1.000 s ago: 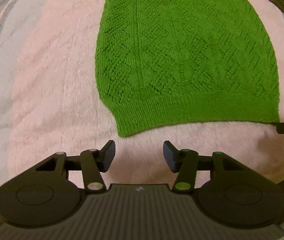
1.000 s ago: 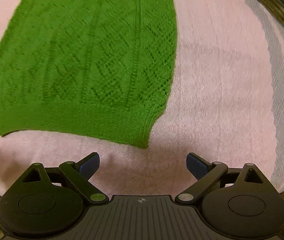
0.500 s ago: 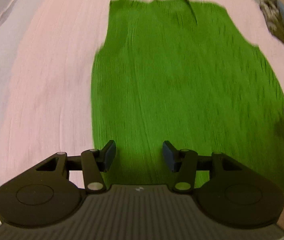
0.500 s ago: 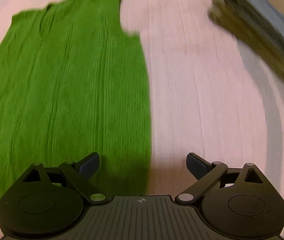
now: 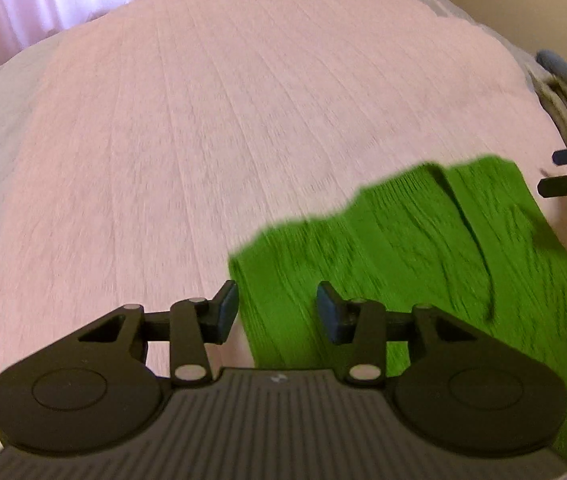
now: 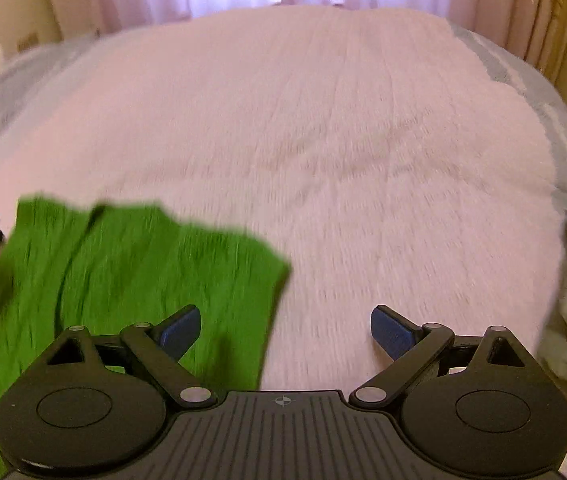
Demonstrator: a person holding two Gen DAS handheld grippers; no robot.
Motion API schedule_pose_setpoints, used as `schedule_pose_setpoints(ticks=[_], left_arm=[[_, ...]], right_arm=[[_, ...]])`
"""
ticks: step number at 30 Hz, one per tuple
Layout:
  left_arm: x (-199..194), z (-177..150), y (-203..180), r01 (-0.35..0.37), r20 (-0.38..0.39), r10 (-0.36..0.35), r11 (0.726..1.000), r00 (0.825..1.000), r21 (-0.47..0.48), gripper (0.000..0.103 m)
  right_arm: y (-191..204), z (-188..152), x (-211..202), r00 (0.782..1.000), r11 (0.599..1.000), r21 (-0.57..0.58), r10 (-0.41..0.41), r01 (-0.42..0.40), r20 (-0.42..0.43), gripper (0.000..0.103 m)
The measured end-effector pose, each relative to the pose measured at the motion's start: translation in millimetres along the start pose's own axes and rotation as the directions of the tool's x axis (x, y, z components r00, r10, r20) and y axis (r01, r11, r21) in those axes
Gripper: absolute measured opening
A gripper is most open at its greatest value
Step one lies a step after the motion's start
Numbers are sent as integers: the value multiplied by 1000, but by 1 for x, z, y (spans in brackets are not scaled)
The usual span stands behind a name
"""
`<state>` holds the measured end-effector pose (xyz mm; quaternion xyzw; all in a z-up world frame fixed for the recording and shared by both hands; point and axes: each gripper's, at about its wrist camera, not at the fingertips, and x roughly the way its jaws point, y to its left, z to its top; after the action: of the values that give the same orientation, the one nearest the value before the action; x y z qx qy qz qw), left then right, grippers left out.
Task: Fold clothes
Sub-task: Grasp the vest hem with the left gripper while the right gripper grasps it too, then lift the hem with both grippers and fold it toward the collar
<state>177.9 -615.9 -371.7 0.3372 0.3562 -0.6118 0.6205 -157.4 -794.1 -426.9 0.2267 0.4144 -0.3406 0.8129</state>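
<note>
Both grippers, left (image 5: pixel 277 312) and right (image 6: pixel 285 330), advanced over green sweater's (image 5: pixel 423 248) shoulders, jaws narrowing, empty.

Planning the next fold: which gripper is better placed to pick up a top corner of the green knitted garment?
Left, probably. The left gripper has the green knitted garment edge between its open jaws, which have just been closing. The right gripper gapes mostly over pink blanket.

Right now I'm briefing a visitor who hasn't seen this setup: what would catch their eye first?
The bright green sweater lying flat on the pink blanket, low and right in the left view. Then the two open grippers, left and right, above its two top corners, neither holding anything.
</note>
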Motion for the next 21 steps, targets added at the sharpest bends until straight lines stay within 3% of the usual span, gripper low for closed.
schedule_pose_setpoints(ticks=[1, 2, 8, 9, 10, 11, 12, 13, 18, 21], left_arm=[[7, 5, 4, 8, 2, -8, 1000, 1000, 0, 40], [11, 7, 8, 16, 4, -16, 1000, 1000, -7, 41], [32, 11, 33, 76, 7, -75, 992, 997, -99, 44], [35, 11, 35, 87, 1, -88, 990, 996, -112, 42], [38, 10, 37, 98, -4, -100, 987, 995, -125, 37], [41, 10, 39, 110, -10, -112, 984, 994, -138, 34], [43, 8, 37, 120, -13, -123, 983, 992, -141, 21], [42, 7, 36, 123, -12, -125, 983, 992, -135, 8], [9, -2, 40, 172, 80, -162, 977, 984, -130, 6], [-39, -22, 49, 244, 182, -214, 956, 960, -163, 6]], right_arm=[[-2, 5, 5, 1000, 1000, 14, 21, -21, 4, 77], [-4, 10, 10, 999, 999, 28, 42, -42, 8, 75], [-6, 16, 34, 997, 996, 50, 80, -80, 7, 75], [-9, 16, 37, 995, 993, 61, 99, -99, 2, 68], [-12, 16, 39, 993, 990, 71, 121, -121, -4, 39], [-14, 17, 42, 989, 986, 79, 147, -145, -18, 29], [-14, 16, 42, 986, 984, 78, 164, -162, -25, 25], [-14, 16, 41, 983, 982, 74, 179, -176, -29, 8], [-20, 10, -1, 976, 976, 31, 213, -215, 50, 6], [-19, -7, -53, 962, 970, 19, 237, -242, 136, 6]])
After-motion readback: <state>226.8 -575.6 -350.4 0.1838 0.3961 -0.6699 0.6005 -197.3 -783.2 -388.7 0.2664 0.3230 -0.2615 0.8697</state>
